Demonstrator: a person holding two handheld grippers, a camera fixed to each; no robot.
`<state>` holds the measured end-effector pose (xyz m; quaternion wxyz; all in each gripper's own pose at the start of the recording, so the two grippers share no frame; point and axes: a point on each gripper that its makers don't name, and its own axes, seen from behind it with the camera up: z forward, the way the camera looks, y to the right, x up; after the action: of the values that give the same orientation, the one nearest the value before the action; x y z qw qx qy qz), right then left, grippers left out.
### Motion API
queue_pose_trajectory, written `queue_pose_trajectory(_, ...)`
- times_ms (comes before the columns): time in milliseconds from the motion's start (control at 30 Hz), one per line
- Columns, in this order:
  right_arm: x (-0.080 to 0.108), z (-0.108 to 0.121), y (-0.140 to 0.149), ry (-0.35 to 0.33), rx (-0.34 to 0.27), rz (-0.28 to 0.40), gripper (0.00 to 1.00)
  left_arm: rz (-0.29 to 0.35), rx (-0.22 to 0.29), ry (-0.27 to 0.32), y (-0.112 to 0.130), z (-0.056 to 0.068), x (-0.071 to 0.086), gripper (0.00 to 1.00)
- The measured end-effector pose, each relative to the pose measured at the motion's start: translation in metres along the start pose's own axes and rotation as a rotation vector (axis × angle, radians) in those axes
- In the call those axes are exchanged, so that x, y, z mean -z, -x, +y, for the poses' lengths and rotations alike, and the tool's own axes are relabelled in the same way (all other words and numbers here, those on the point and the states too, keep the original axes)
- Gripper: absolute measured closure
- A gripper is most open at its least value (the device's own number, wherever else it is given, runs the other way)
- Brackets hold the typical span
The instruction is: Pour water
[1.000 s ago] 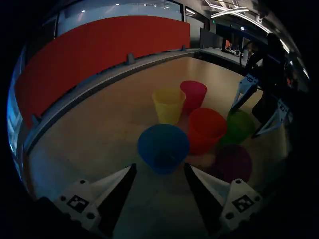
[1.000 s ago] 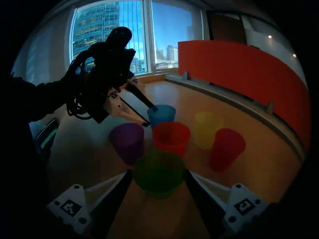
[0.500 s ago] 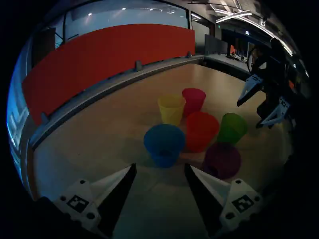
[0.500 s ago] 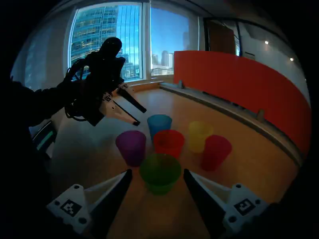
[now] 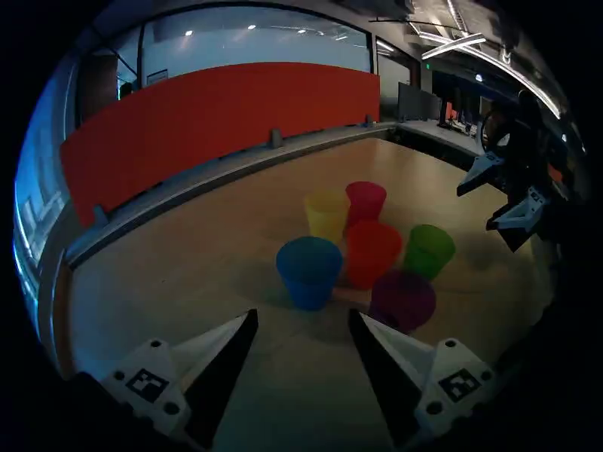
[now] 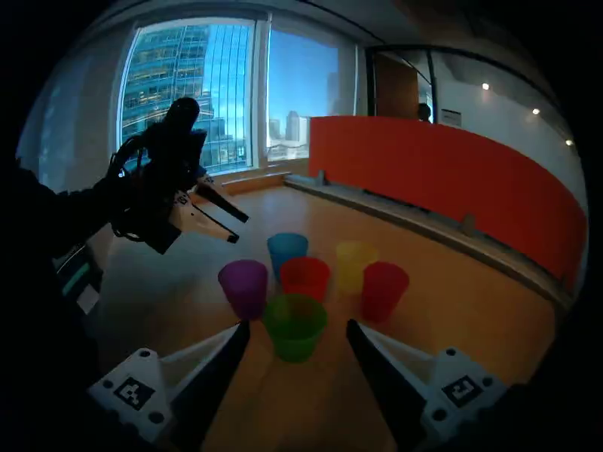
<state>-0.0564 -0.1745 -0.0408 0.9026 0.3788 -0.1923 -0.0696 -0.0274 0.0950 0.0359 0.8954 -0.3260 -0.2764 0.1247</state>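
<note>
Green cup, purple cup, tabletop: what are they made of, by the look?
Green cup: probably thin plastic, slightly translucent, since its wall looks lit through.
Purple cup: same shape and tinted look, likely the same plastic, matte.
Tabletop: wood or wood-look laminate, I cannot tell which; warm tan, smooth, with a soft sheen.

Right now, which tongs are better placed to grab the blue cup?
Likely left. The blue cup stands nearest, just ahead of the open left tongs; from the right tongs it sits behind the green cup and red cup.
</note>
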Motion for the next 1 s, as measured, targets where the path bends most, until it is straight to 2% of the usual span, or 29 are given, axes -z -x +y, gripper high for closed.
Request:
queue_pose_trajectory(200,0.012,0.006,-0.004,0.046,-0.023,0.038,0.01,0.046,0.018,-0.039,-0.001,0.003,0.013,0.11)
queue_pose_trajectory(367,0.021,0.019,-0.005,0.106,-0.045,0.070,0.01,0.092,0.030,-0.093,-0.004,0.000,0.025,0.11)
queue_pose_trajectory(767,0.040,0.064,-0.001,0.313,-0.094,0.141,0.01,0.225,0.112,-0.237,-0.009,-0.014,0.051,0.11)
queue_pose_trajectory(1000,0.055,0.098,-0.002,0.468,-0.119,0.188,0.01,0.307,0.146,-0.313,-0.015,-0.018,0.065,0.11)
